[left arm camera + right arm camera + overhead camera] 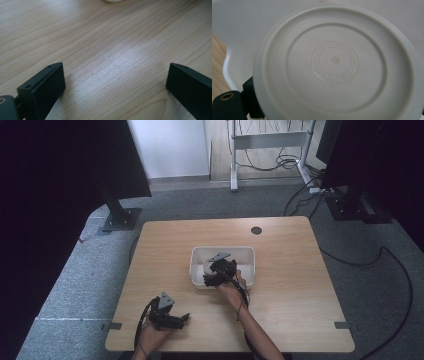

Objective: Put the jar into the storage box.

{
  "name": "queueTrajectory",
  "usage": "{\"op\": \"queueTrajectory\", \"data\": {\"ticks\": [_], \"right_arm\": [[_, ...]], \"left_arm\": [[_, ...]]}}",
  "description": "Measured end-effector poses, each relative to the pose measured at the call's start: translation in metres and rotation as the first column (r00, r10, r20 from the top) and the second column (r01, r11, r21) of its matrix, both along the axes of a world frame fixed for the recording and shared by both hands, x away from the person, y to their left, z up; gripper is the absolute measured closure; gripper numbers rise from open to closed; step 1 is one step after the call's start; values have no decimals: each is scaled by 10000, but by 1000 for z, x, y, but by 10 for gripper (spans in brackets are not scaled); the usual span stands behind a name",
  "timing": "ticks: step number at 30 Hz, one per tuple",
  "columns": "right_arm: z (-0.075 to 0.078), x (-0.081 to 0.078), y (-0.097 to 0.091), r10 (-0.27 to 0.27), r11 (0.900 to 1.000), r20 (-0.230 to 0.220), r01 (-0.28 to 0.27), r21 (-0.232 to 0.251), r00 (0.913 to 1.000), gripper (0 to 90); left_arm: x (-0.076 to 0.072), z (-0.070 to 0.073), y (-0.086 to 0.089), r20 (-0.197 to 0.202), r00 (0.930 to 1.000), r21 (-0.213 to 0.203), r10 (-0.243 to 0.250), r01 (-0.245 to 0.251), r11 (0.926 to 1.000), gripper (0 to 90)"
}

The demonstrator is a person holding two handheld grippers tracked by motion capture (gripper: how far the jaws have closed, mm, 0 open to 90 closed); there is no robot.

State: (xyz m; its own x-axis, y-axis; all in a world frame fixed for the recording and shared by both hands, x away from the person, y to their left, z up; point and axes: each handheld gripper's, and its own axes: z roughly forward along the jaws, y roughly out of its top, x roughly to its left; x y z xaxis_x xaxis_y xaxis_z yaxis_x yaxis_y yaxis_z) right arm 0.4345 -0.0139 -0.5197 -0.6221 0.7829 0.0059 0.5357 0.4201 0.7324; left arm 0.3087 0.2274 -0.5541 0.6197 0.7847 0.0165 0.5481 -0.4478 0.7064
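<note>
My left hand-held gripper (185, 318) lies low over the pale wood-grain bench (150, 270) near its front edge, jaws spread wide with bare wood between them. To its right, my right hand-held gripper (209, 279) reaches into a white, rounded-corner plastic tub (248, 254) at the bench's middle. Close before its camera stands a round, off-white, matte plastic lid (335, 67) with concentric raised rings; embossed around its centre I read "NATURAL HEALTHY ORGANIC VITALITY". One black jaw shows touching the lid's lower left edge; I cannot tell whether the jaws pinch it.
</note>
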Motion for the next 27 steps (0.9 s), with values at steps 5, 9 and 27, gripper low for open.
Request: {"op": "queueTrajectory", "data": {"ticks": [5,9,27], "right_arm": [[1,1,0,76,10000,-140,-77,-61,9999,93],[1,1,-1,108,9999,-159,-109,-34,9998,91],[11,-5,-4,503,9986,143,-501,-143,9986,29]], "left_arm": [[0,0,0,6,10000,-13,-2,2,10000,20],[0,0,0,8,10000,-14,-4,4,10000,20],[0,0,0,7,10000,-16,-3,3,10000,20]]}}
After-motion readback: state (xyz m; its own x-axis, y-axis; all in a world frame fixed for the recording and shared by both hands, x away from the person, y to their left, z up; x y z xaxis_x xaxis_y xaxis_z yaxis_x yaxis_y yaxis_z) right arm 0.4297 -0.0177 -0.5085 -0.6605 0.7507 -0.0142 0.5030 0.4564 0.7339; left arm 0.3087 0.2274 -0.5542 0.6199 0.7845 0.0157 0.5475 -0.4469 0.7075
